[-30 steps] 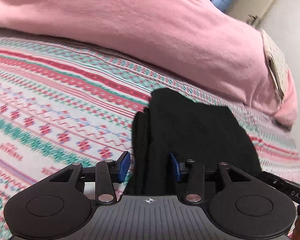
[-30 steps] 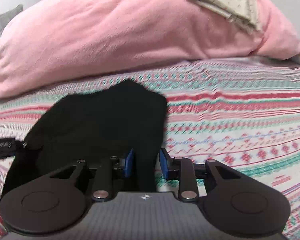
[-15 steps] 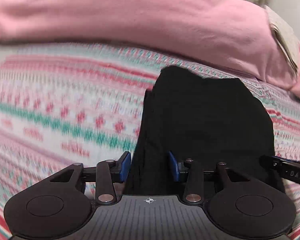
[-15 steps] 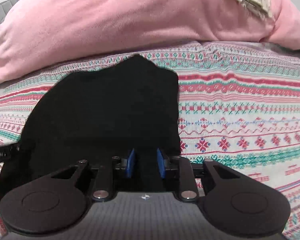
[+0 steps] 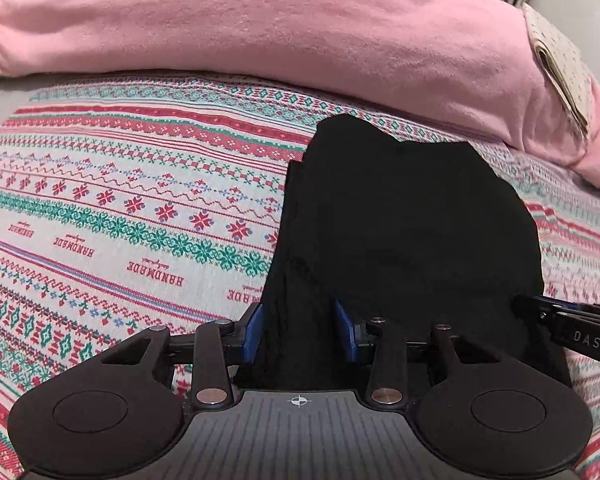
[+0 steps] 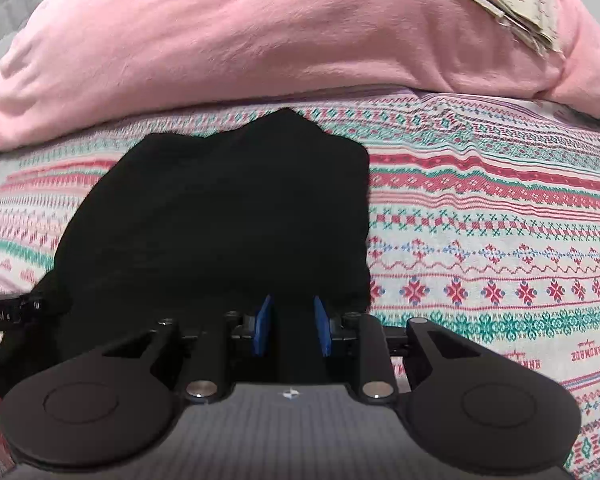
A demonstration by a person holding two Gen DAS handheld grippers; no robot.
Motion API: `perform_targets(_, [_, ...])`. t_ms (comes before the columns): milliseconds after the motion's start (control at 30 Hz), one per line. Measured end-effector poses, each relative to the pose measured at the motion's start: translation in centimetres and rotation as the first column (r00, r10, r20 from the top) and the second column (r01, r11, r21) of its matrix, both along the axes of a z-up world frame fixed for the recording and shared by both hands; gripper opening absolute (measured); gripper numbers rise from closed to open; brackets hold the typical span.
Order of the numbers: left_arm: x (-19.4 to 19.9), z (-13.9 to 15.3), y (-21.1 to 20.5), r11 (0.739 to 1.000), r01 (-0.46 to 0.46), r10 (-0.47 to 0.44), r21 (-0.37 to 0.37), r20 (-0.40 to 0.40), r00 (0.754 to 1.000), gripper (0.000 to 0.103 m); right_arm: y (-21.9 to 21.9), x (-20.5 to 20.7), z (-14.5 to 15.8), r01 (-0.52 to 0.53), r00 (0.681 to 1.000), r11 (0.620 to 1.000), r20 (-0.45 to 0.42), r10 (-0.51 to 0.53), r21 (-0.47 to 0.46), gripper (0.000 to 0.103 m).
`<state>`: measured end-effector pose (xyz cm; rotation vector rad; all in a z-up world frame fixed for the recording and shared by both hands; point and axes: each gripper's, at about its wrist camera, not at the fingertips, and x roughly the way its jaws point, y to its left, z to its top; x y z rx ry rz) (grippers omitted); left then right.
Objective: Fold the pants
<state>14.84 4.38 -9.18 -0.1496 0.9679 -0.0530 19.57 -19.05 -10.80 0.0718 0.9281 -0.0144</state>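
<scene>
The black pants lie as a compact folded stack on the patterned bedspread, their far edge close to the pink blanket. My left gripper is shut on the near left edge of the stack, with layered fabric filling the gap between its blue pads. In the right wrist view the pants fill the middle, and my right gripper is shut on their near right edge. The right gripper's finger shows at the left view's right side. The left gripper's finger shows at the right view's left edge.
A bulky pink blanket runs along the far side of the bed. A folded cream cloth rests on its right end. Bare bedspread stretches left of the pants in the left view and right of them in the right view.
Both grippers kept hold of the pants' near edge. The left view rolled level and shifted sideways. The right gripper sank toward the bed, and the pants now lie flatter and larger in view.
</scene>
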Motion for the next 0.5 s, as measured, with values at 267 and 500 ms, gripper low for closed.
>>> perform_targets(267, [0.0,0.1,-0.2,0.999,0.033,-0.033,0.015,-0.001,0.999,0.039,1.9,-6.2,0.2,-0.137,0.99,0.988,-0.055,0.133,-0.077,0.015])
perform_targets(500, [-0.9,0.4,-0.5,0.996,0.081,-0.081,0.034,0.009,0.997,0.04,0.6,-6.8,-0.2,-0.193,0.979,0.976,-0.083,0.185,-0.099,0.014])
